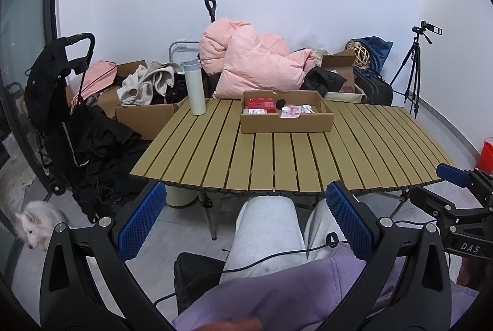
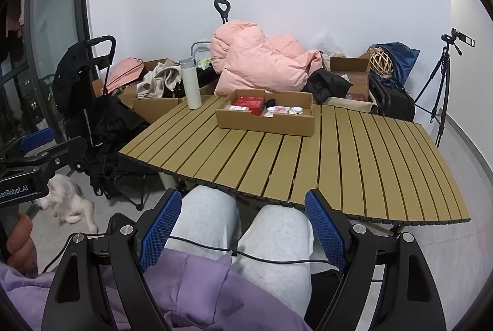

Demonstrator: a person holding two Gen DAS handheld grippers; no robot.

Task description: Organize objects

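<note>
Tan slats form the folding table point(image 1: 277, 158), the reference landmark. Off its left edge, on the floor, the left wrist view shows a white dog point(image 1: 37, 223) standing; the right wrist view shows the dog point(image 2: 69, 201) lying. At the table's far left corner stands a white thermos point(image 1: 194, 86). Right of it, at the far edge, sits a cardboard tray point(image 1: 286, 123) holding a red box point(image 1: 262, 103) and small jars. Below the near edge, over the lap, the left gripper point(image 1: 246, 226) and right gripper point(image 2: 243, 231) both hang with jaws spread, empty.
</note>
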